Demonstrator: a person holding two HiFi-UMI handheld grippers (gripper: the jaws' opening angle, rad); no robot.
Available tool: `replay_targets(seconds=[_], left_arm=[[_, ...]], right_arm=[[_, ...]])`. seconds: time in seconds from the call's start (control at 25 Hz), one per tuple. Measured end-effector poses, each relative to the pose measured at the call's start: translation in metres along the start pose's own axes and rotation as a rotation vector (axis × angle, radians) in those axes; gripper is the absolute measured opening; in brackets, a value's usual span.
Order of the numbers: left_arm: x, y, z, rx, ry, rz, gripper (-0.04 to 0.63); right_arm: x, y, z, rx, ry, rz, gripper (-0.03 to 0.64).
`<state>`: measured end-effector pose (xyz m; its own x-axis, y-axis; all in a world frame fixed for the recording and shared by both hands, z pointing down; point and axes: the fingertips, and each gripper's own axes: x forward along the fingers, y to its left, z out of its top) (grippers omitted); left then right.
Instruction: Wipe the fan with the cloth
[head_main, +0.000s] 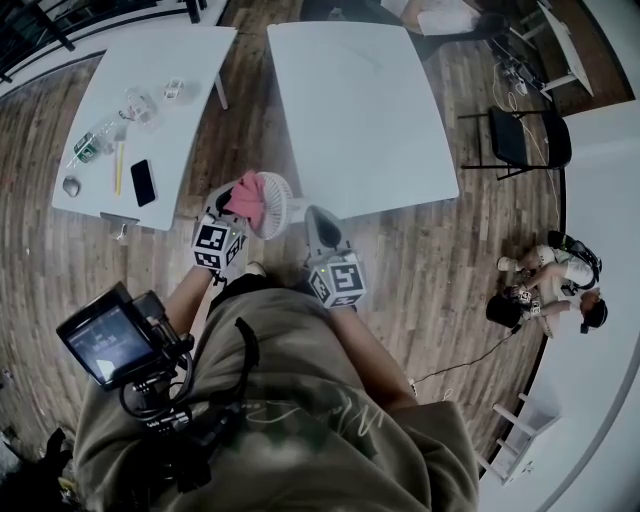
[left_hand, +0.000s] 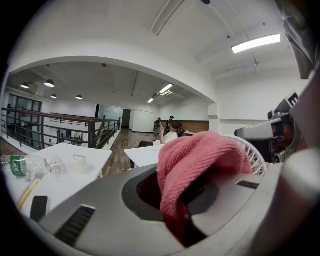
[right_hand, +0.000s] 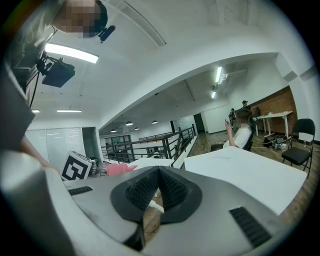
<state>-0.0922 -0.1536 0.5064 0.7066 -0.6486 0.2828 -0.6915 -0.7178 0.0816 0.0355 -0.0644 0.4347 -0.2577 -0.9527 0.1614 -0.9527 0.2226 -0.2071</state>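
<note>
The left tongs (left_hand: 177, 197) are closed partway and clamp the pink cloth (left_hand: 200, 160), which is pressed against the grille of the white fan (left_hand: 251, 156). At the fan's right, the right tongs (right_hand: 159, 192) are nearly shut, seemingly pinching a thin white part of it. Hold the fan steady and sweep the cloth lightly across the grille.

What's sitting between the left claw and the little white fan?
A pink cloth, gripped by the left gripper and bunched against the fan, over its white grille. The left gripper view shows it plainly.
</note>
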Motion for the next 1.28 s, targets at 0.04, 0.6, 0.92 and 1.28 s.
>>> replay_targets(seconds=[0.04, 0.6, 0.92, 1.28], left_arm=[[0.000, 0.000, -0.001, 0.003, 0.003, 0.000, 0.066], [-0.009, 0.010, -0.031, 0.005, 0.051, 0.034, 0.064], [-0.017, 0.006, -0.050, 0.054, 0.076, 0.011, 0.064], [-0.039, 0.015, -0.035, -0.005, 0.059, 0.050, 0.063]], right_arm=[[0.000, 0.001, 0.000, -0.002, 0.000, 0.001, 0.012], [-0.006, 0.000, 0.006, -0.055, -0.033, -0.054, 0.012], [-0.014, -0.007, 0.020, -0.096, -0.084, -0.123, 0.012], [-0.012, 0.003, 0.013, -0.084, -0.075, -0.099, 0.012]])
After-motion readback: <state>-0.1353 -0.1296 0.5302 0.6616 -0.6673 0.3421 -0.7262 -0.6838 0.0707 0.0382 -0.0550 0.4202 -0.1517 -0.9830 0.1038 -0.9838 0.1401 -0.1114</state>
